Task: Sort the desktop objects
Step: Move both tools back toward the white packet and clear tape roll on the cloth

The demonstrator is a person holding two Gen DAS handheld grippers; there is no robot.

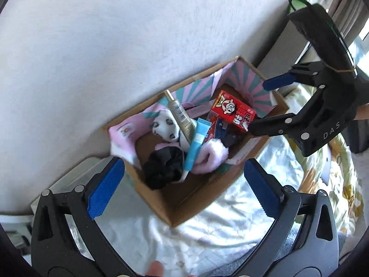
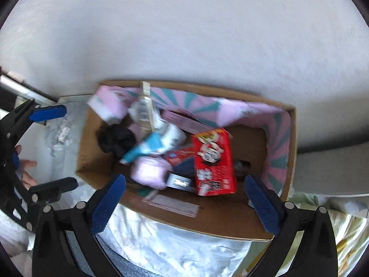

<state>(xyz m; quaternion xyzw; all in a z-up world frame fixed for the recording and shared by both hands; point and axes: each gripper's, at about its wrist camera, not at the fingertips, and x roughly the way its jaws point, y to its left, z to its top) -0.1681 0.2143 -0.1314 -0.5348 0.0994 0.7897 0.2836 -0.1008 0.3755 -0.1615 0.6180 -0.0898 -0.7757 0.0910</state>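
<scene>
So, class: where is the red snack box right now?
The red snack box lies inside the cardboard box, toward its right end in the left wrist view, beside the blue tube and the pink fluffy item.

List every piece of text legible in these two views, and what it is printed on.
"DAS": on the body of the right claw, seen from the left wrist view.
Red box: large printed characters beside a cartoon face, not legible.
Silver tube: barcode, digits too small.
Light blue tube: print too small.
Right wrist view: all print is motion-blurred.
</scene>
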